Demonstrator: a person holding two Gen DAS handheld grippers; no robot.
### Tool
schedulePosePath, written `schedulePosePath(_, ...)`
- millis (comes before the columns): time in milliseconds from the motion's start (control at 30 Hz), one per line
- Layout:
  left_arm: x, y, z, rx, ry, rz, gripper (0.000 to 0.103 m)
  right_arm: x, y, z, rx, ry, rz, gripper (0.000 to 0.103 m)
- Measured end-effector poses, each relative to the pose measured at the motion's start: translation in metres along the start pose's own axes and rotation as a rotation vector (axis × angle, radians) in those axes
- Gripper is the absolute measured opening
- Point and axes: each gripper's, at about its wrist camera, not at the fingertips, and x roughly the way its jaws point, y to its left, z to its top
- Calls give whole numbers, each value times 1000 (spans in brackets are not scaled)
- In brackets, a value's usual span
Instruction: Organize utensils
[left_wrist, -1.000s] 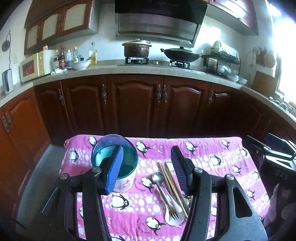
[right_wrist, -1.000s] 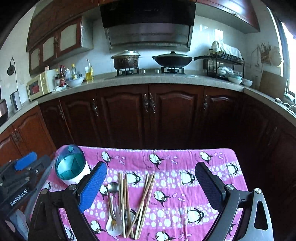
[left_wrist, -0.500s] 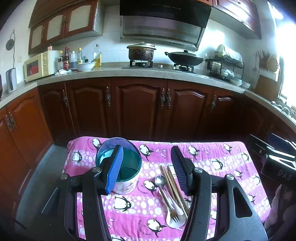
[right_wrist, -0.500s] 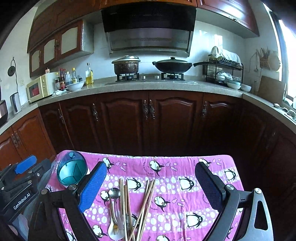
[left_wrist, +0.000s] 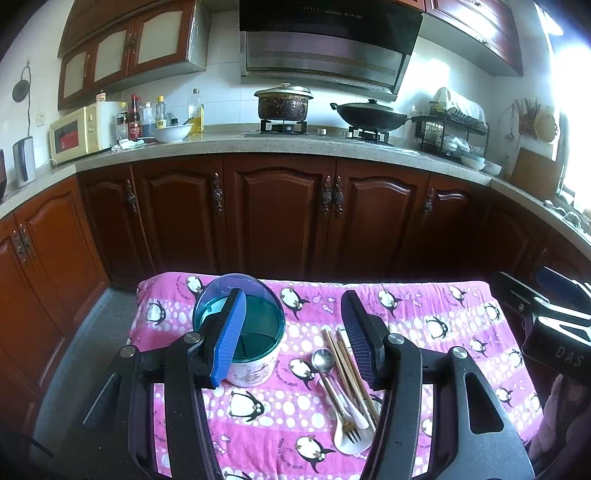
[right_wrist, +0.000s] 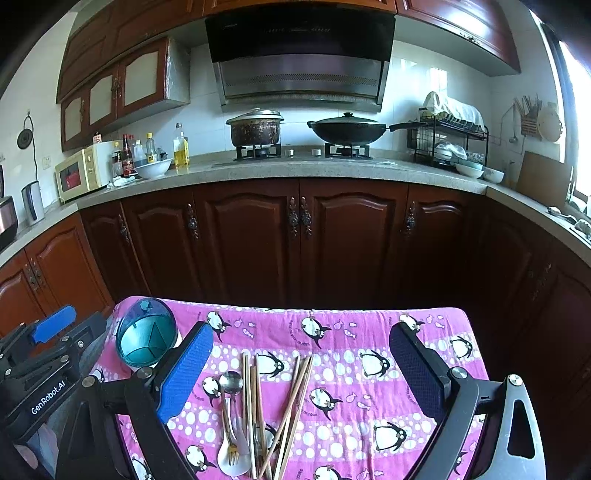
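Lying below the open right claw (right_wrist: 301, 373): utensils (right_wrist: 255, 417).

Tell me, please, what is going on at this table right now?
A person holds a tool in each hand over a pink penguin cloth, about to sort cutlery. Both the left tool and the right tool are open and hold nothing. Loose chopsticks, a metal spoon, a fork and a white spoon lie in a pile on the cloth. The teal-topped utensil holder stands upright at the cloth's left side, with nothing in it yet.
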Motion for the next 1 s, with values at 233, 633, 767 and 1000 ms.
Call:
schedulePosePath(233, 1, 1, -1, -1, 5, -2, 53, 3, 4, -3, -5, 11, 2, 95)
schedulePosePath(633, 5, -1, -1, -2, 13, 7, 53, 7, 2, -6, -1, 20, 3, 95)
schedulePosePath(767, 5, -2, -2, -2, 14, 7, 53, 6, 1, -6, -3, 18, 3, 95)
schedulePosePath(1000, 7, -3, -3, 1, 19, 10, 53, 8, 0, -6, -3, 21, 5, 95)
